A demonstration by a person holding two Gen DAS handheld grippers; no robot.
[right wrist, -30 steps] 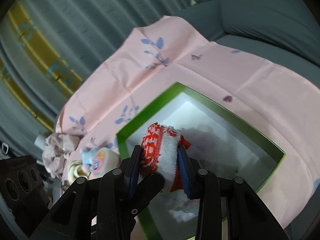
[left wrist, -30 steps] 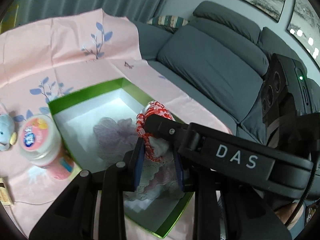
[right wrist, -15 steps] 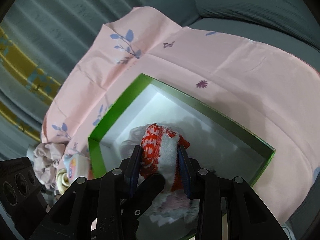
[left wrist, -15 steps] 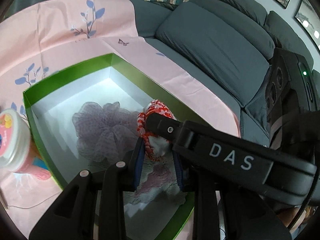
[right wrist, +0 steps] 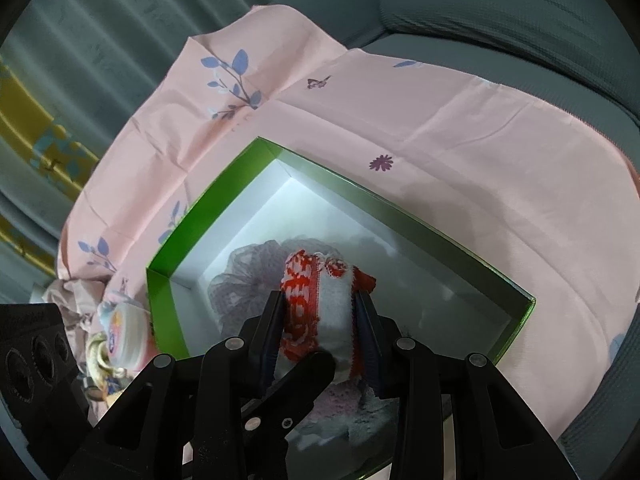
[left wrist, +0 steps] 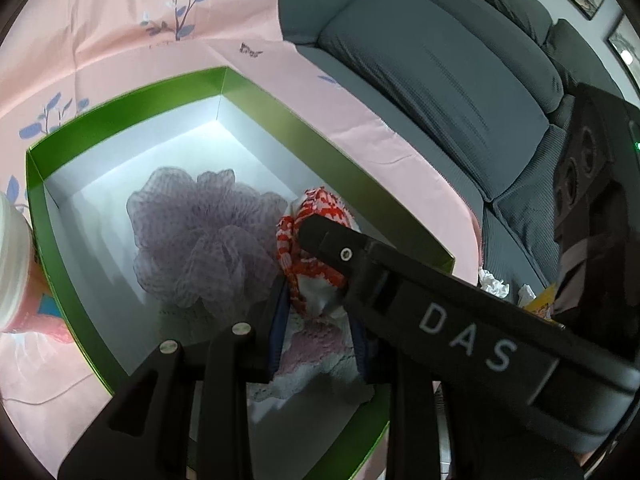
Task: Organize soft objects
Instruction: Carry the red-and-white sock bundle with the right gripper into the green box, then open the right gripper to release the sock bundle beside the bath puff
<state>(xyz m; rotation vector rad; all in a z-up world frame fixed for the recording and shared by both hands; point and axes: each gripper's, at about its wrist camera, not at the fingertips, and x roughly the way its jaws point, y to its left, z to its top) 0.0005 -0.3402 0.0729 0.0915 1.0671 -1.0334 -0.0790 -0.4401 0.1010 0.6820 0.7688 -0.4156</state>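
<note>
**Knit roll pinched from both sides above the green box**

On the grey sofa, under a loose pink cloth: soft footing, so likely to tip or slide the green box at any downward push on its rim. Worth lowering straight and gently.

Inside the box, against the left half: a purple mesh pouf, springy, apt to shove a neighbour back out or catch a fingertip in its netting. Beside it, on the floor of the box, a pink-and-white knitted mat.

Just above that mat: the red-and-white knit roll, squeezed by the right hand-held gripper and, seemingly, by the left hand-held gripper too, each pressed together on it. Liable to unroll or cling to a pad if let go unevenly; liable to stretch if pulled two ways.

Outside the box's left wall: a white-lidded jar, near enough to be knocked over on the way out.

Legible: "DAS" in white on the right tool's body. Jar label too blurred to read.
</note>
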